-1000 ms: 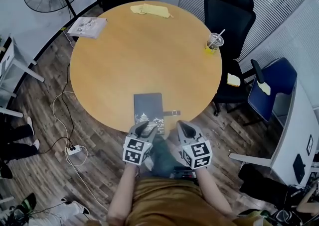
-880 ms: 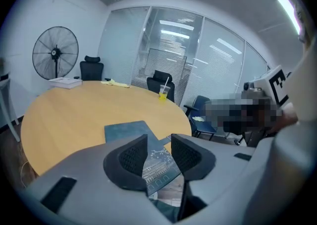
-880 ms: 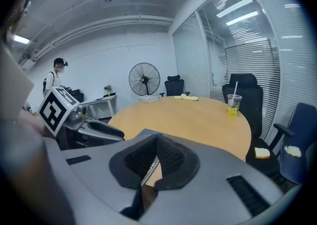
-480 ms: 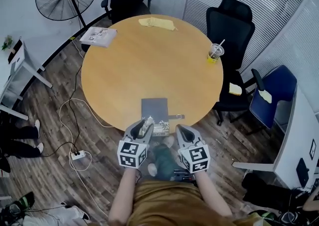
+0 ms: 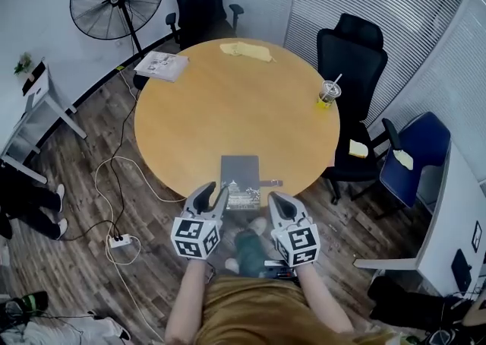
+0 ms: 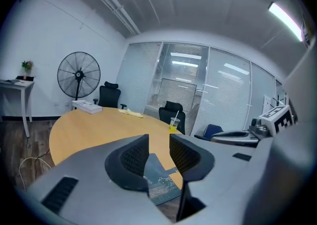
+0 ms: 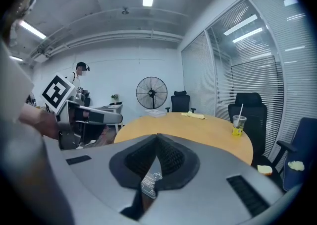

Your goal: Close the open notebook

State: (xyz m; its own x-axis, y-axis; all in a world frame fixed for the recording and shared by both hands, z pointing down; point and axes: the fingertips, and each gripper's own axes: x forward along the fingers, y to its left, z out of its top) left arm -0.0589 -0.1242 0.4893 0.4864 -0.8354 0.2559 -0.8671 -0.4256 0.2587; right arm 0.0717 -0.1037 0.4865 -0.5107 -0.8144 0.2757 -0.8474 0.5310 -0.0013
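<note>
The notebook [image 5: 240, 181] lies flat at the near rim of the round tabletop [image 5: 228, 108], dark cover up, and it looks closed already, so the job seems all but done. Both tongs hang off the rim, close to the person's body and clear of the book.

The left tongs [image 5: 212, 194] stand partly open. The jaws have just been closing and there is nothing between them; the left gripper view shows only the notebook lying beyond the gap. The right tongs [image 5: 278, 200] have their tips pressed together and are empty too.

Now the risks. The near end of the book appears to jut past the rim, out over the floor [image 5: 152, 214]. Any nudge from a jaw swinging back in, or a bump from below, could tip it off, and that's the big one.

Second, the strap [image 5: 272, 182] sticks out loose to the right, unfastened as far as I can judge. With nothing pinning the cover, a springy spine could lift it again, and a passing jaw could snag that strap and drag the whole book sideways.

Third, if another press is wanted, those half-open left jaws could catch the cover's edge and flip it back open rather than hold it down.

The safest bet here looks like a slow, flat approach from above.
</note>
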